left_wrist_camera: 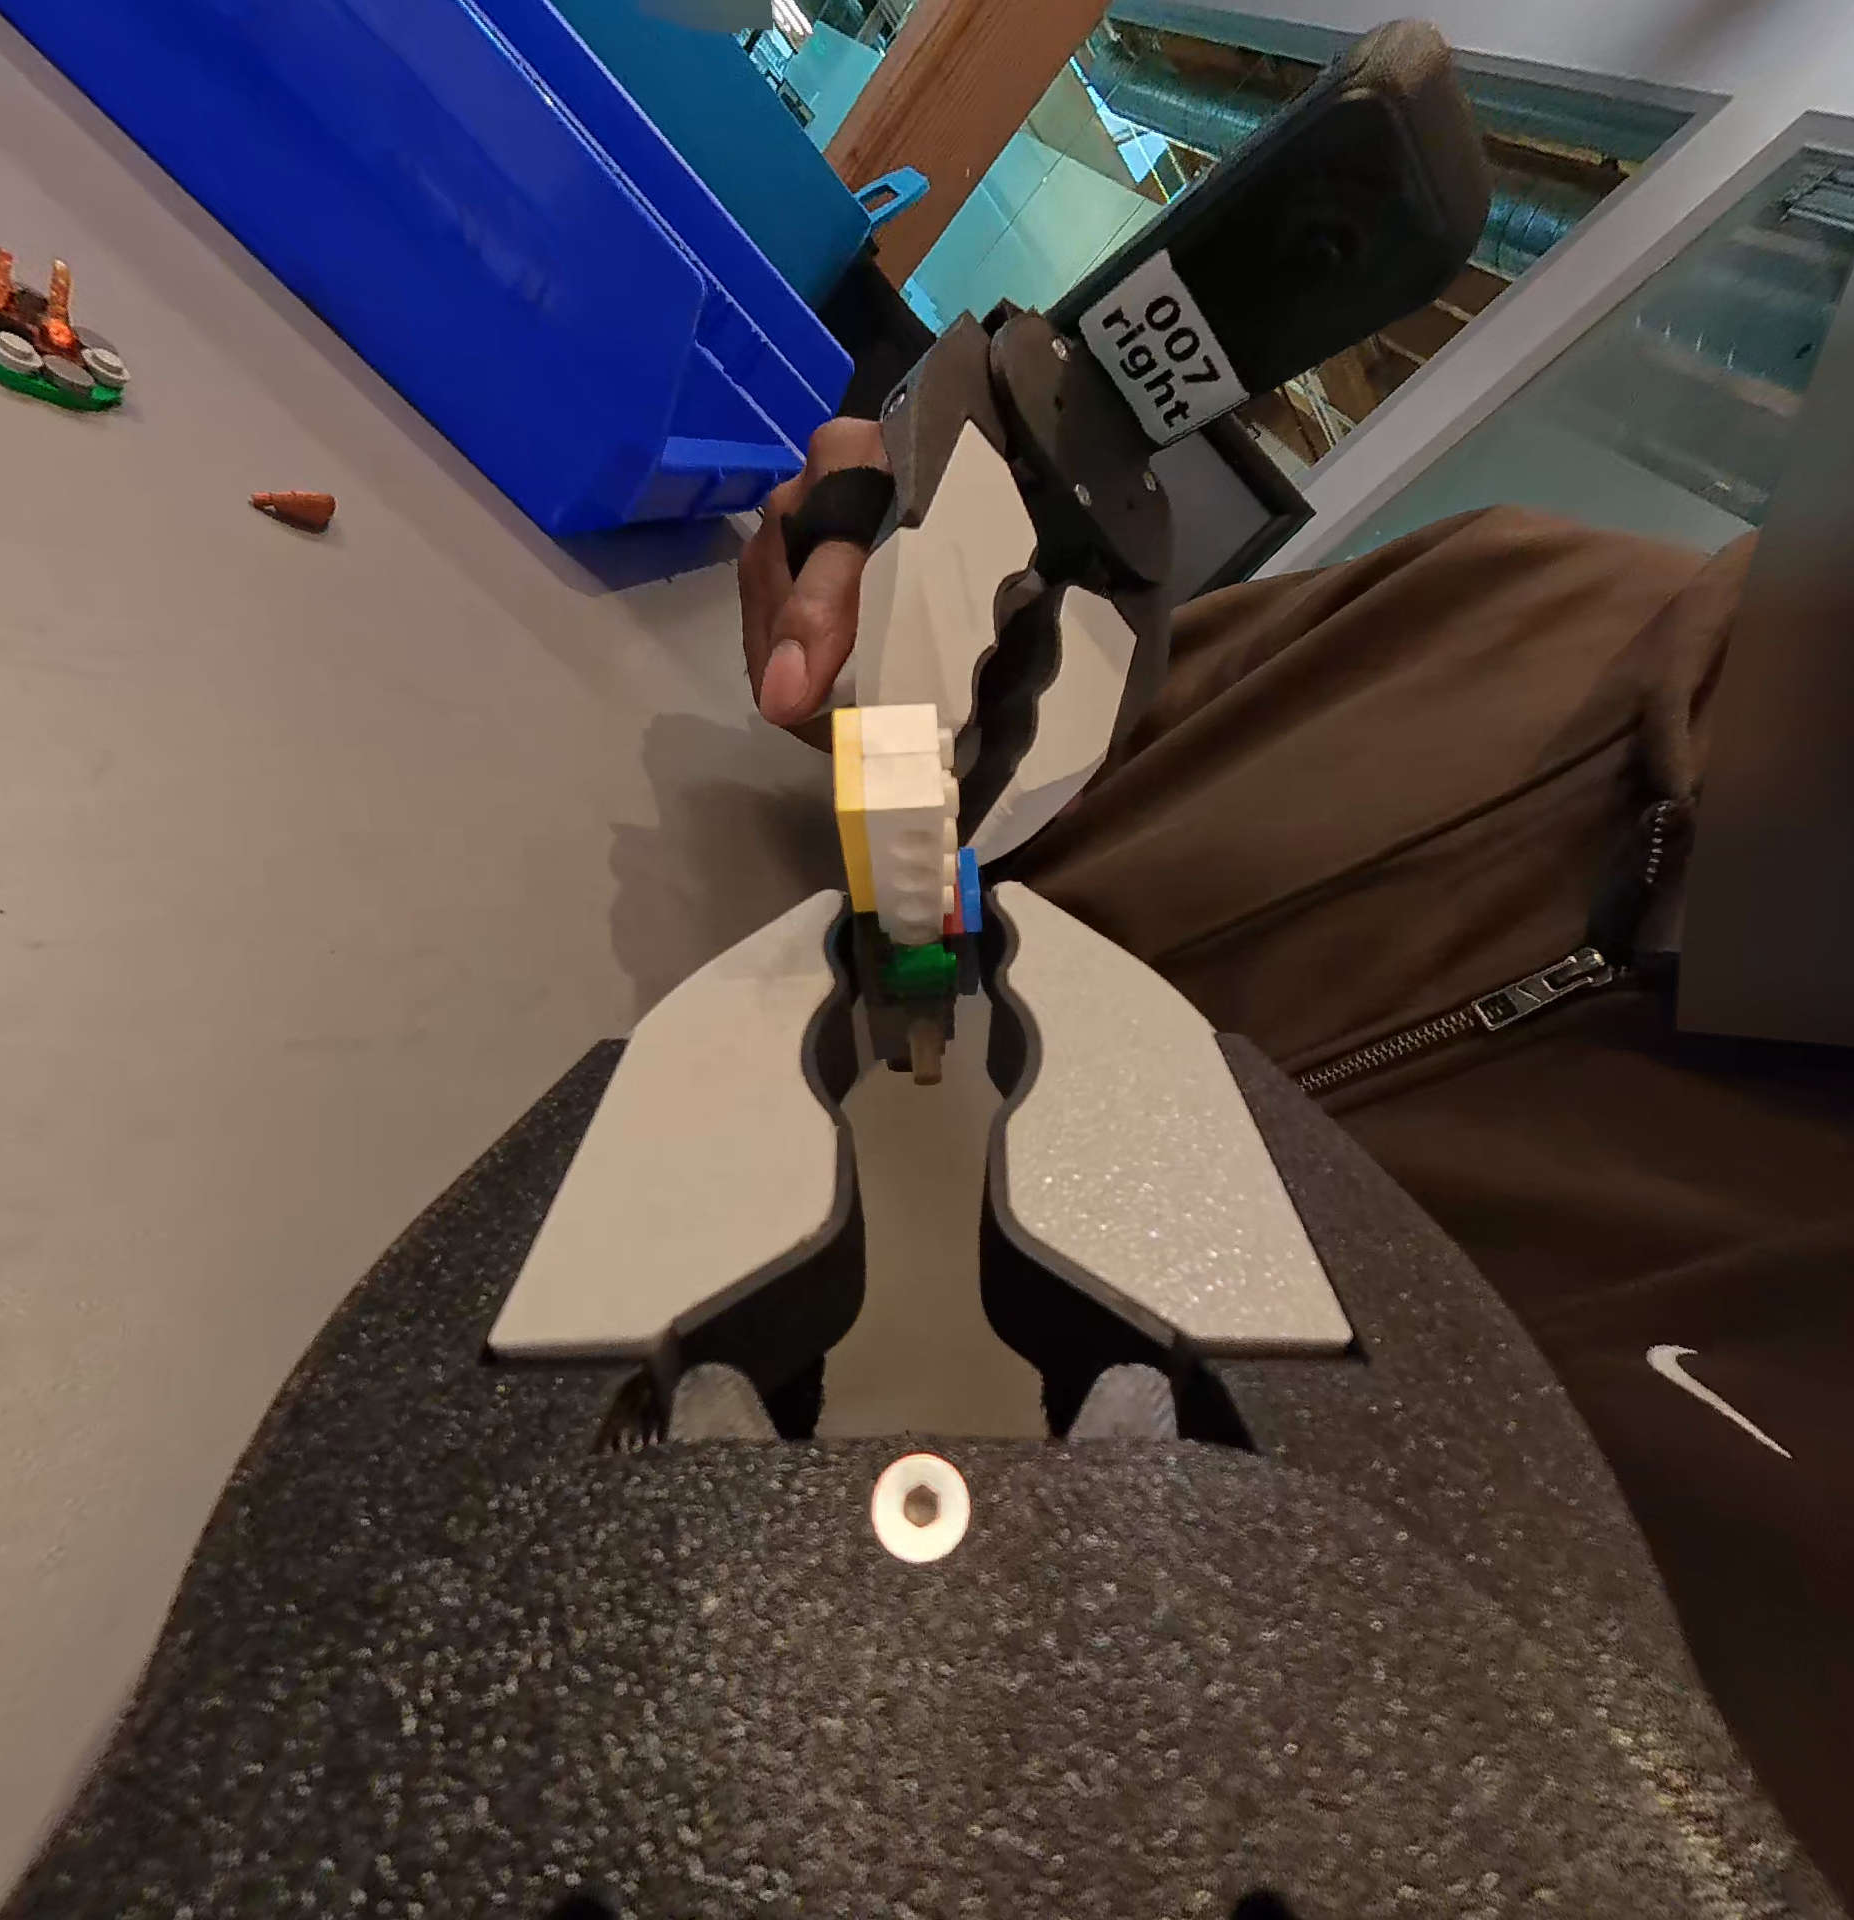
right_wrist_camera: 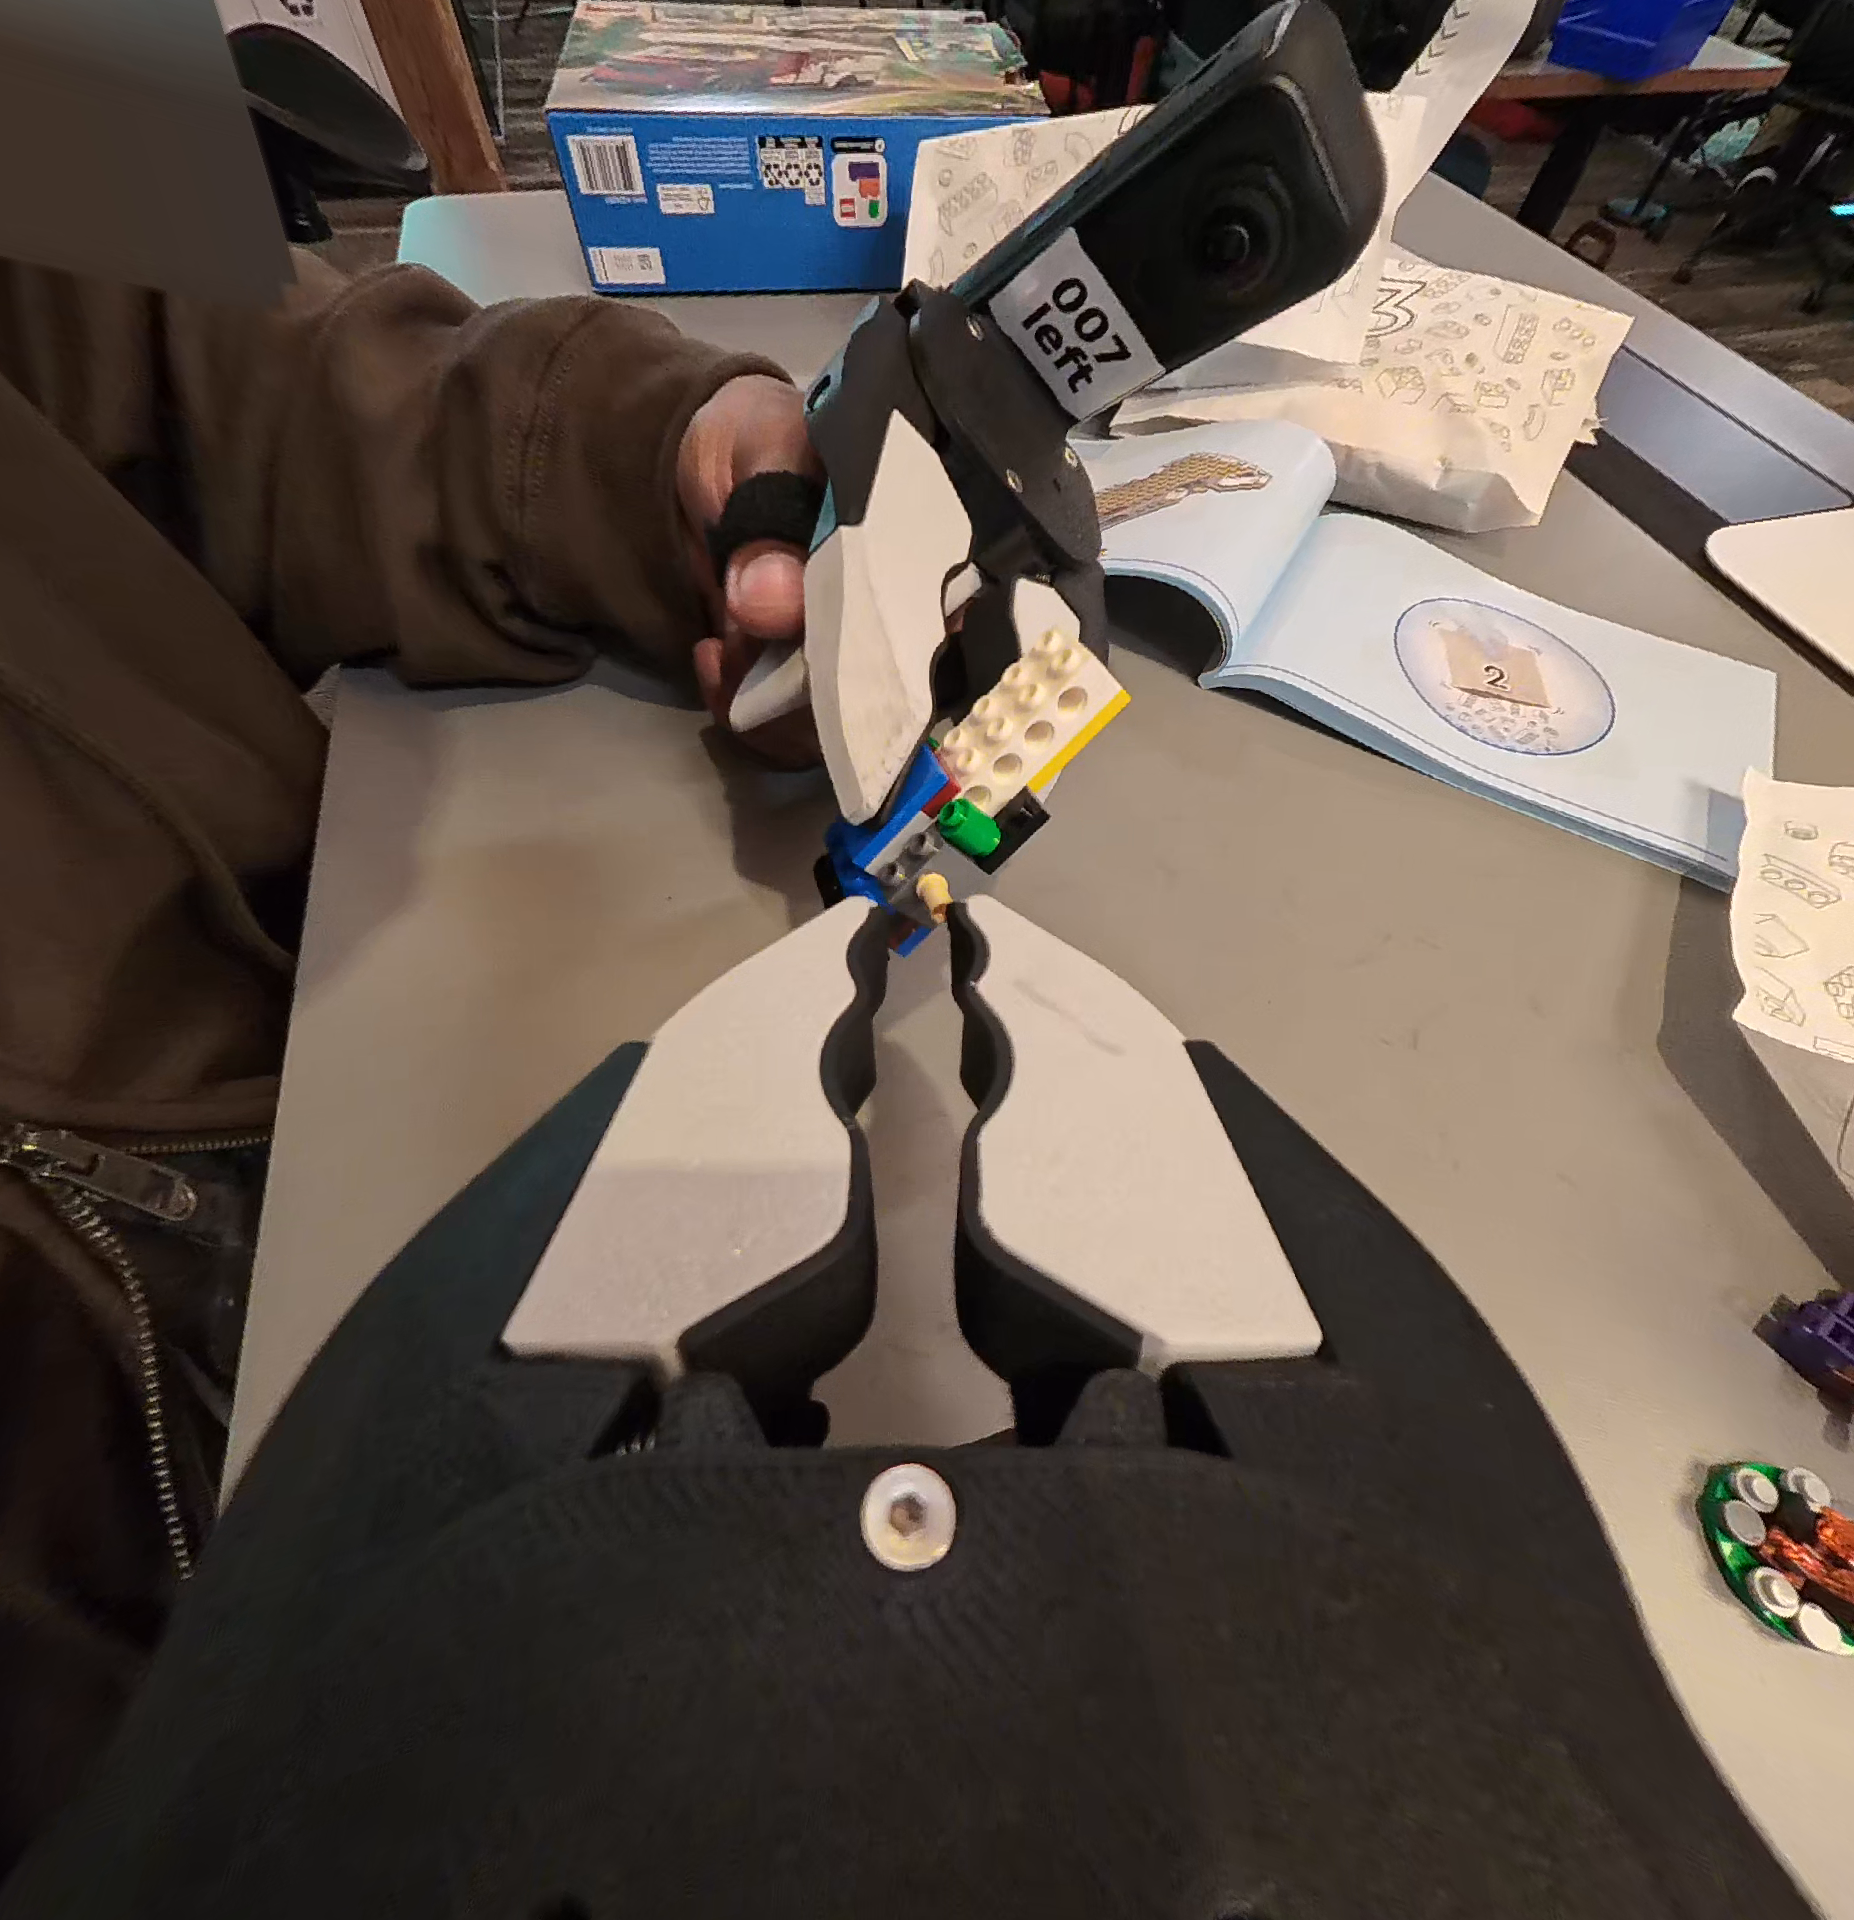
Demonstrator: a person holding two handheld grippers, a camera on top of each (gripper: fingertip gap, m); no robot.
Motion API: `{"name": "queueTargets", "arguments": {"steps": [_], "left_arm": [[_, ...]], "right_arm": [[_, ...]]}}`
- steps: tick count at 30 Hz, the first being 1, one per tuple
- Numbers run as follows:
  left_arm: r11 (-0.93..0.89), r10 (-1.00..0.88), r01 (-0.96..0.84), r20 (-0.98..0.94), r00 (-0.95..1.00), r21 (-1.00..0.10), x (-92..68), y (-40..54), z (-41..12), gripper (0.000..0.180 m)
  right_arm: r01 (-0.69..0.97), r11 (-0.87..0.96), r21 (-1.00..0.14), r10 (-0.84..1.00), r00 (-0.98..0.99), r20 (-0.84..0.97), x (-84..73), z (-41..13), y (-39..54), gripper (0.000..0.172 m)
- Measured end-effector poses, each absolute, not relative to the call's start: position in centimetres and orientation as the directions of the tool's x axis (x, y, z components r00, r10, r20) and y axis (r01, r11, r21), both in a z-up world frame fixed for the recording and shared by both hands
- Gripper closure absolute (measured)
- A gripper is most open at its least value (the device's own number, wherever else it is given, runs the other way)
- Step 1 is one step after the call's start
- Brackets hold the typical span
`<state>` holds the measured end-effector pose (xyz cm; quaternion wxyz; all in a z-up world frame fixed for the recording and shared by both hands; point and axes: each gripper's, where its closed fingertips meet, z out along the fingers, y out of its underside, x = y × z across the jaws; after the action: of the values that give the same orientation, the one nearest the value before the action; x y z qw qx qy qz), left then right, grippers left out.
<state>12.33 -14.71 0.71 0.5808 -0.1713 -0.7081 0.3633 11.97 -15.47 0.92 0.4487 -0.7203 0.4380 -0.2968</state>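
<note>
Left tool (left_wrist_camera: 918, 935): we clench the brick model (left_wrist_camera: 902, 821) at its lower end.
Right tool (right_wrist_camera: 907, 920): we pinch its blue corner, at 12 o'clock.
Desk (right_wrist_camera: 1266, 987): booklet (right_wrist_camera: 1422, 644) at 2 o'clock.

I see a grey surface (right_wrist_camera: 1266, 1039) carrying everything here. On its far side a blue box (right_wrist_camera: 757, 197) lies flat, with an open light-blue booklet (right_wrist_camera: 1422, 644) nearer to me and printed white paper bags (right_wrist_camera: 1422, 416) crumpled beside it. At the right edge sits a round green plate with grey studs and orange pieces (right_wrist_camera: 1796, 1569), a small purple build (right_wrist_camera: 1827, 1351) just beyond it. From my left camera, a blue bin (left_wrist_camera: 466, 239) rests on the surface, a small brown cone (left_wrist_camera: 294, 509) lying near it.
</note>
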Motion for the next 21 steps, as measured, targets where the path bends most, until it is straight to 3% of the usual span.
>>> {"name": "queueTargets", "arguments": {"steps": [8, 11, 14, 21], "left_arm": [[0.677, 0.675, -0.14, 0.686, -0.272, -0.722, 11.8, -14.4, 0.4, 0.16], [0.678, 0.679, -0.123, 0.681, -0.274, -0.725, 11.5, -14.3, 0.2, 0.16], [0.679, 0.678, -0.114, 0.679, -0.282, -0.725, 11.7, -14.2, 0.1, 0.16], [0.674, 0.684, -0.111, 0.673, -0.281, -0.73, 11.7, -14.2, 0.1, 0.16]], "right_arm": [[-0.355, -0.21, -0.911, -0.903, 0.428, 0.042, 12.1, 0.8, -15.7, 0.157], [-0.356, -0.209, -0.911, -0.891, 0.453, 0.027, 12.1, 0.7, -15.1, 0.159], [-0.352, -0.216, -0.911, -0.877, 0.479, 0.023, 12.0, 0.6, -14.6, 0.172], [-0.347, -0.204, -0.915, -0.879, 0.476, 0.015, 11.8, 0.6, -15.0, 0.169]]}}
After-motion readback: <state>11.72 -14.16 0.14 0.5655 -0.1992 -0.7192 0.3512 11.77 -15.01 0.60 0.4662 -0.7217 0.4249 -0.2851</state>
